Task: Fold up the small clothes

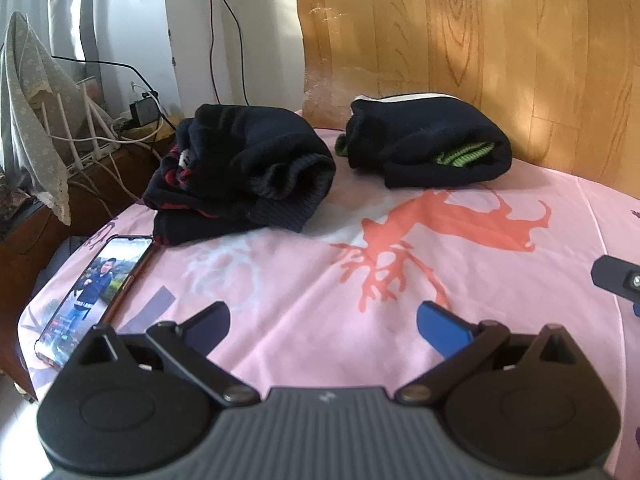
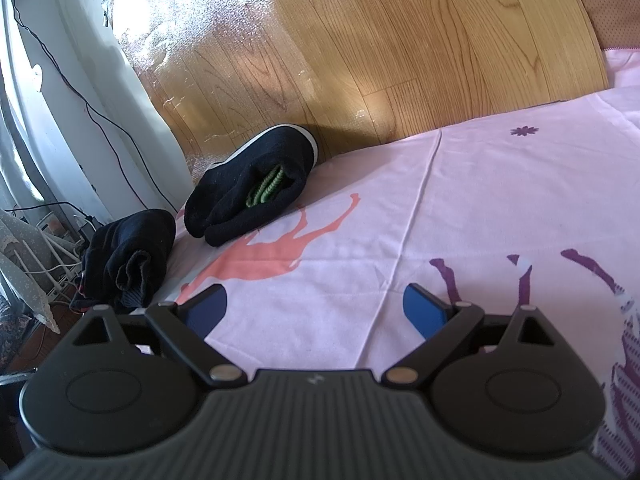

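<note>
Two folded dark garments lie at the far side of the pink bedsheet. The left one, dark navy knit with red trim, also shows in the right wrist view. The right one, black with green stripes and a white edge, lies against the wooden board and shows in the right wrist view. My left gripper is open and empty over the sheet, well short of both. My right gripper is open and empty too; part of it shows at the left wrist view's right edge.
A phone with a lit screen lies on the sheet's left edge. A wooden board stands behind the bed. Cables, a charger and a draped grey cloth crowd the left beside the bed.
</note>
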